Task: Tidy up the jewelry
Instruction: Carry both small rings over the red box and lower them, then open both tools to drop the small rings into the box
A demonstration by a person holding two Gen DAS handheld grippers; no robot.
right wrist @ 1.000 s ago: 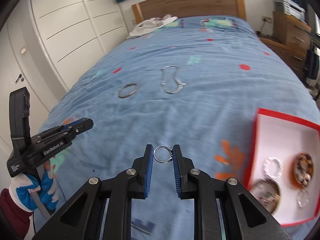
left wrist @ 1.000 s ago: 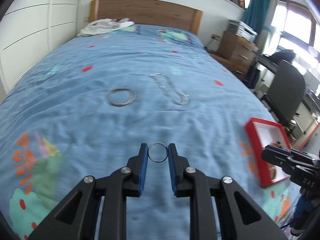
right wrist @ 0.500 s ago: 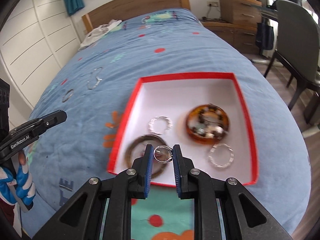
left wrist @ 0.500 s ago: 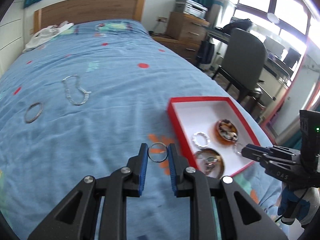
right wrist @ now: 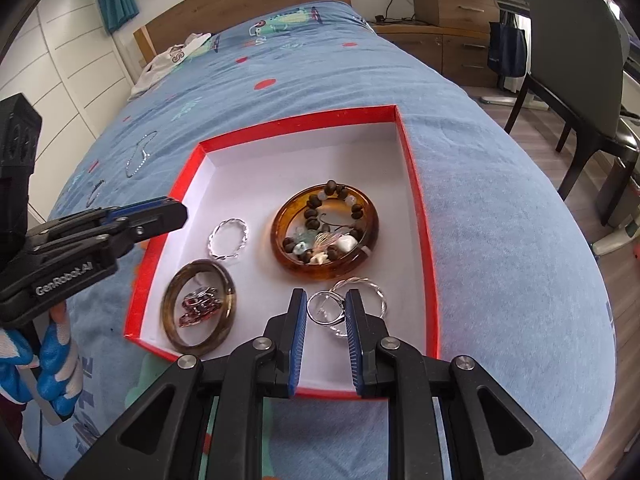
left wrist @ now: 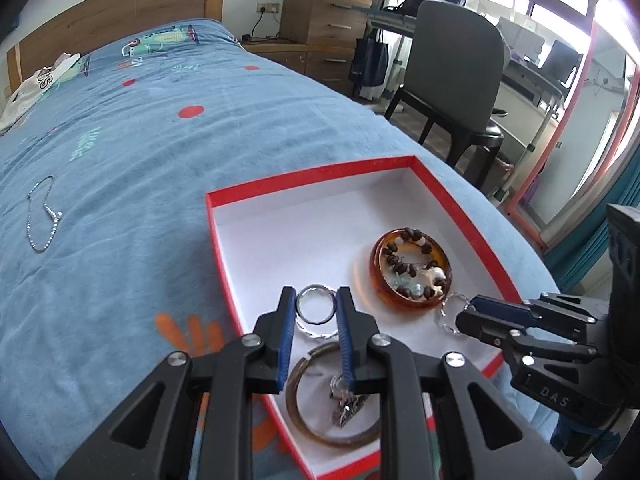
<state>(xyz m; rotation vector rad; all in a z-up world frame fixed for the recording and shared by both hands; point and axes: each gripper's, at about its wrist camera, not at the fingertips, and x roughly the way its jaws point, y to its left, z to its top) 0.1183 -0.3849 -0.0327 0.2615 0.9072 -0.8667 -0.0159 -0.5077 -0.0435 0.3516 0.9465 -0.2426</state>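
Observation:
A red box (left wrist: 308, 176) with a white inside lies on the blue bedspread. My left gripper (left wrist: 315, 295) is shut on a plain silver ring (left wrist: 315, 322) above the box's near left part. Over the box's near edge (right wrist: 296, 120), my right gripper (right wrist: 325, 297) is shut on a silver ring (right wrist: 323, 321) with a setting. In the box lie an amber bangle (right wrist: 280, 240) around a bead bracelet, a brown bangle (right wrist: 230, 300), a twisted silver ring (right wrist: 228, 238) and a twisted silver bangle (right wrist: 378, 292). Each gripper shows in the other's view, left (right wrist: 152, 216) and right (left wrist: 496, 320).
A silver chain (left wrist: 40, 216) and a dark bangle (right wrist: 96, 192) lie on the bed to the left of the box. A grey chair (left wrist: 456, 64), a wooden dresser (left wrist: 320, 20) and a desk stand beyond the bed's right edge. White clothing (right wrist: 176, 56) lies by the headboard.
Both grippers swung right from over the open bedspread to above the red box, each keeping its ring. The chain and dark bangle now lie far to the left.

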